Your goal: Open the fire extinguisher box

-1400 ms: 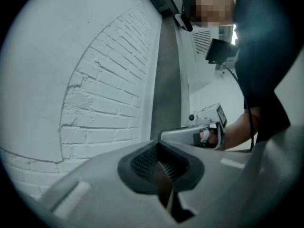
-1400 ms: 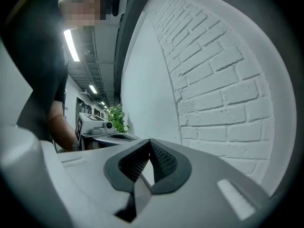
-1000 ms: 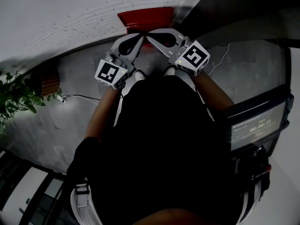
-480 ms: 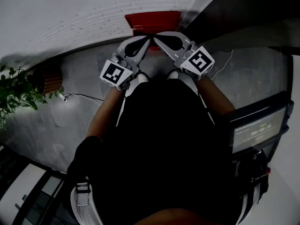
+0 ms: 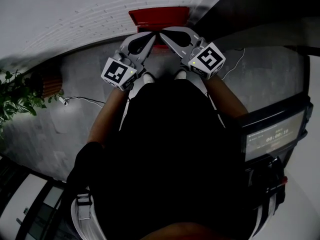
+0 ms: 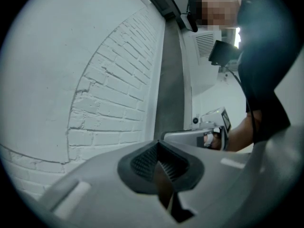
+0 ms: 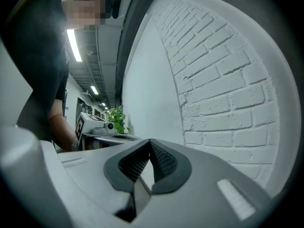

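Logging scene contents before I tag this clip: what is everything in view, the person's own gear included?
Red metal fire extinguisher box: one, red, against the wall, just beyond both gripper tips.
White painted brick wall: one, white, top.
Green leafy plant: one, green, far left.
Thin pale cables: two, whitish, on the grey floor, either side of the person.
Dark timer screen: one, black, lower right.
Left gripper: one, grey, jaws together, empty.
Right gripper: one, grey, jaws together, empty.

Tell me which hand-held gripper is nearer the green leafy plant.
The left hand-held gripper; the green leafy plant stands at its side, the right hand-held gripper lies farther across.
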Demonstrator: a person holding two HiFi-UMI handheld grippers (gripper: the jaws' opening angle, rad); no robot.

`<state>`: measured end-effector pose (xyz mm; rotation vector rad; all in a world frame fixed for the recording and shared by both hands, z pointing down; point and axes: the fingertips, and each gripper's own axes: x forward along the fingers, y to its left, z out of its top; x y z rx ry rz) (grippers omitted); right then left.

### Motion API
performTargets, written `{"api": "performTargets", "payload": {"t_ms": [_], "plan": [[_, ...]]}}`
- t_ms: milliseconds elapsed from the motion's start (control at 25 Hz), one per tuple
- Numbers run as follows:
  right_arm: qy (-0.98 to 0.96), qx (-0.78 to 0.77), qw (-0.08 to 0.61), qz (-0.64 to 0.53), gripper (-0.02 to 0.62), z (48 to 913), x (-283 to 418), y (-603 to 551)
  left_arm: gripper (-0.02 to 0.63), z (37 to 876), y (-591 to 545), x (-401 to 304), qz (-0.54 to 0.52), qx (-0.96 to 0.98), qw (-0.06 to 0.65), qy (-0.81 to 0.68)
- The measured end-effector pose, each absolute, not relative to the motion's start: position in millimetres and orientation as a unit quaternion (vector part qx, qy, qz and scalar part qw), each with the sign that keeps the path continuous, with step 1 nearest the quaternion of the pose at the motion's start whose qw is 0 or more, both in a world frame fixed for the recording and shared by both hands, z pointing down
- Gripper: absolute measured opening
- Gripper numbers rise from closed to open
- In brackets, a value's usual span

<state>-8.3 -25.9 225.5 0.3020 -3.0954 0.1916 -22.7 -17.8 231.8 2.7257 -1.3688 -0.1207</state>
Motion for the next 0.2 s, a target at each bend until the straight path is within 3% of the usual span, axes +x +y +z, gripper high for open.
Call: {"api": "performTargets", "payload": {"t_ms": [200], "plan": [[-0.994,0.085,0.012,0.060,0.009,221.1,-10.7,-22.0,0.002,230.9,-21.3,-20.2,-0.039,0.892,0.040,-0.448]]}}
